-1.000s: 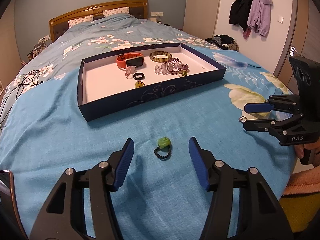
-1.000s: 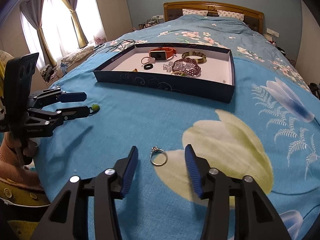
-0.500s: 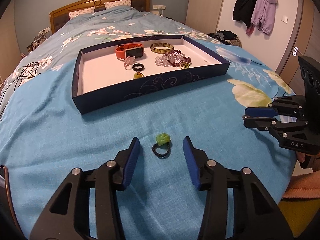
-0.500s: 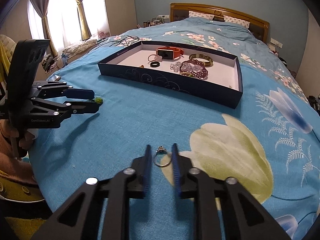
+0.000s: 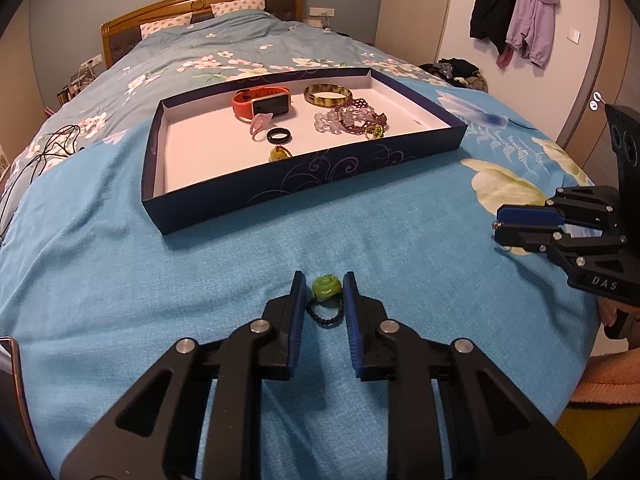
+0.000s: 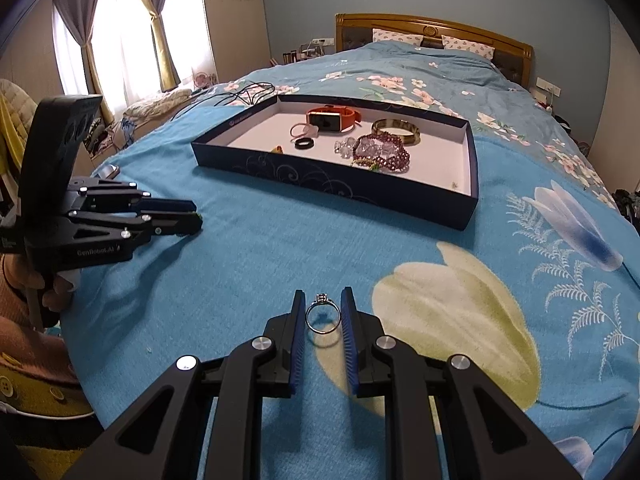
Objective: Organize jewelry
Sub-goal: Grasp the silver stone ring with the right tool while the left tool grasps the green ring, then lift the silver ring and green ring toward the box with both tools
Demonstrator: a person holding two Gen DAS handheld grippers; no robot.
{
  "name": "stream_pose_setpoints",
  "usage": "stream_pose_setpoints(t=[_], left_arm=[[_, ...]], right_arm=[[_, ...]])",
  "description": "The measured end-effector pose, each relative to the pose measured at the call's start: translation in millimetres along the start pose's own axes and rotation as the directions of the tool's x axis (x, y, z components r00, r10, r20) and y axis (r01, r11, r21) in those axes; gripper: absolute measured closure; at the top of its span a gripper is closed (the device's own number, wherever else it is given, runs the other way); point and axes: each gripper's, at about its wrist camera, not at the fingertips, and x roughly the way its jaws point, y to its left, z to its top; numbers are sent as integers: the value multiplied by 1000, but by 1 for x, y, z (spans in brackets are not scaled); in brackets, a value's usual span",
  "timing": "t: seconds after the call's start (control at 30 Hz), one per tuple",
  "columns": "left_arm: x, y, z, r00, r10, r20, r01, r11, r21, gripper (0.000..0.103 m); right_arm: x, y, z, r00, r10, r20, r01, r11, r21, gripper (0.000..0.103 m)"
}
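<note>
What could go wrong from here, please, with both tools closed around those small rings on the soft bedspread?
1. The silver ring is thin; the right tool may pinch bedspread fabric or let it slip.
2. The left tool grips the green ring at its band; the bulky bead could twist out.
3. Either ring could clip the tray wall.

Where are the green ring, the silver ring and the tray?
green ring (image 5: 327,287), left wrist view, on its green carved top.
silver ring (image 6: 322,314), right wrist view, on its band.
tray (image 5: 320,168), left wrist view, on its near wall.
</note>
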Motion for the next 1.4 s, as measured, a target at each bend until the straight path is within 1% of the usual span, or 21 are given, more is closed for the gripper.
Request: stream_pose_setpoints(t=[0.37,0.5,1.1,1.4], left_arm=[[-2,-3,1,1000,22,9,-22,1000,-3,85],[-5,-4,0,1000,19,17,-19,1000,-7,85],[-23,-4,11,996,13,94,-11,1000,-23,86],[-27,-5,18,993,7,118,-3,1000,-28,86]], right_arm=[[3,-7,10,999,34,31,-35,999,39,87],[2,-10,13,998,38,46,-41,998,50,87],[-1,-13,28,991,68,114,-78,994,81,87],[-1,-14,34,987,81,139,-95,991,97,87]])
